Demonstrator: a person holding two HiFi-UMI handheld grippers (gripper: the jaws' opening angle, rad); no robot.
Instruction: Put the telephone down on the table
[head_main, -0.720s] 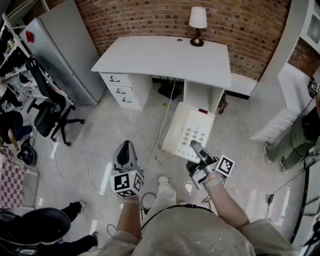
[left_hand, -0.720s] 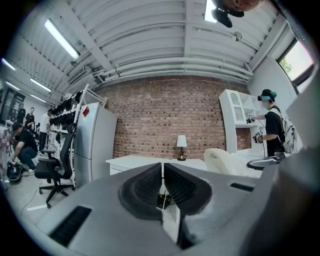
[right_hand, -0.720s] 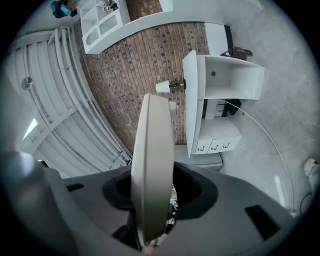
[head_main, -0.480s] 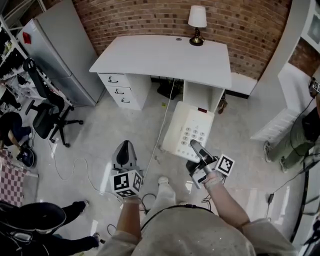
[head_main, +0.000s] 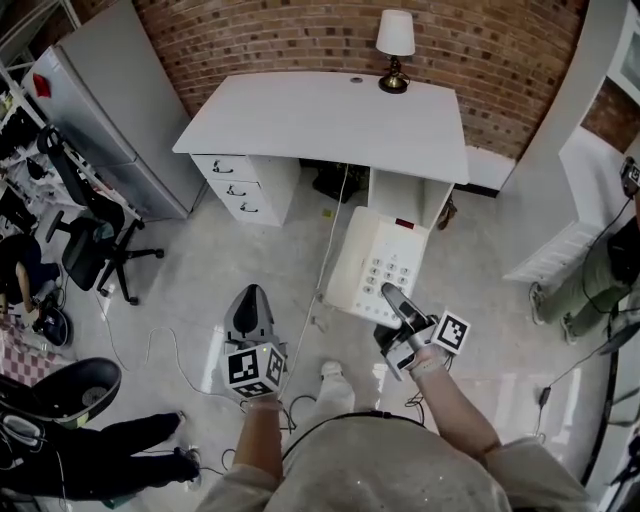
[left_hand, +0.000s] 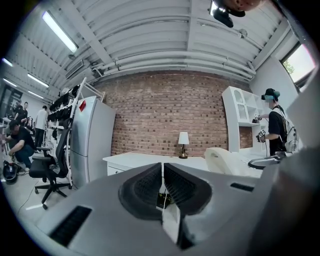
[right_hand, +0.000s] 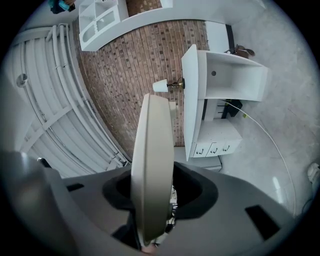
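Note:
A cream push-button telephone (head_main: 377, 262) hangs in the air in front of me, above the floor and short of the white table (head_main: 320, 118). My right gripper (head_main: 392, 300) is shut on its near edge; in the right gripper view the telephone (right_hand: 152, 170) stands edge-on between the jaws, both pads pressed against it. A thin cord (head_main: 326, 255) runs from the phone toward the table. My left gripper (head_main: 250, 312) hangs low at the left with its jaws (left_hand: 163, 187) closed together on nothing.
A small lamp (head_main: 394, 50) stands at the table's back edge. Drawers (head_main: 238, 188) sit under the table's left side. A grey cabinet (head_main: 115, 105), an office chair (head_main: 80, 228), cables on the floor, and people at the left and right edges surround the space.
The table has drawn slightly nearer in the head view and the people at the left have shifted. Both grippers and the telephone keep their places relative to me.

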